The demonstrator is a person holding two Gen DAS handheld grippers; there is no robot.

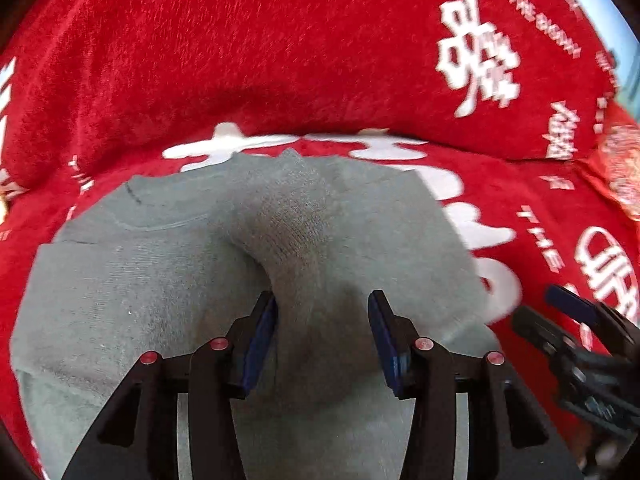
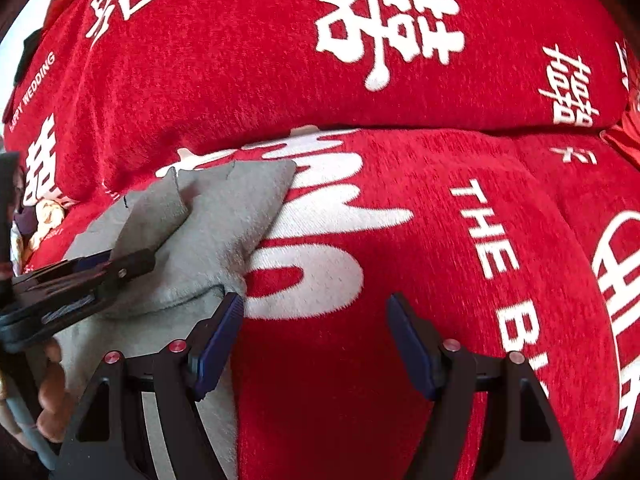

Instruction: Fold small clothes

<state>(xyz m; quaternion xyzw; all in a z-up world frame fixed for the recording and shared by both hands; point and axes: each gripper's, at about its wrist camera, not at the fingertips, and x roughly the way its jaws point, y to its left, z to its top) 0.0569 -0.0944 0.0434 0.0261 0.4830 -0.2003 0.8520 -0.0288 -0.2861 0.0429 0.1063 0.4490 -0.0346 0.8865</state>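
Surroundings: a red blanket [image 2: 400, 240] printed with white characters and lettering covers the surface; a matching red pillow [image 1: 260, 60] bulges at 12 o'clock, just behind the clothing.

Item: one grey sock [image 1: 160, 280], lying flat on the blanket, long axis running roughly 6 to 12 o'clock in the left wrist view, a raised fold [image 1: 292, 220] along its middle.

Left gripper [image 1: 322, 332]: fingers spread, the raised fold between them.

Right gripper [image 2: 314, 332]: fingers spread over bare blanket, the sock's edge touching its 9 o'clock finger [image 2: 218, 340].
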